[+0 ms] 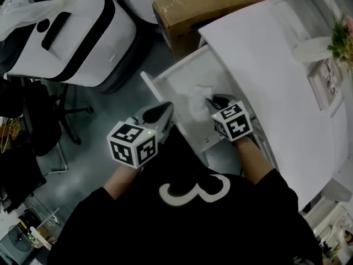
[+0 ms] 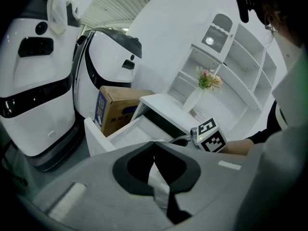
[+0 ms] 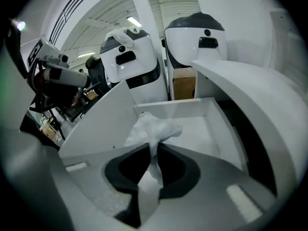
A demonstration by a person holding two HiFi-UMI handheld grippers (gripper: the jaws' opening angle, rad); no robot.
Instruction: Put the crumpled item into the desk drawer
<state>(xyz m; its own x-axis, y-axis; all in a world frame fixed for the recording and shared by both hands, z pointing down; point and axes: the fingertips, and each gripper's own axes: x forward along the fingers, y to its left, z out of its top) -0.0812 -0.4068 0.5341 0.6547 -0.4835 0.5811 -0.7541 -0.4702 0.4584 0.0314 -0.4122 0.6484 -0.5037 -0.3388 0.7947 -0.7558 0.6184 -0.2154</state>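
The right tongs (image 1: 209, 101) (image 3: 155, 146) clamp the crumpled item (image 1: 197, 99) (image 3: 151, 129) directly above the open drawer (image 1: 165, 73) (image 3: 173, 107). The left tongs (image 1: 165, 108) (image 2: 154, 143), together and empty, hover beside the drawer's front corner.

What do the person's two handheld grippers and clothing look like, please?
The left gripper and right gripper are grey shells with black-lined jaws, each carrying a white cube with black square markers and a small green light. The person wears a black top with a white printed figure.
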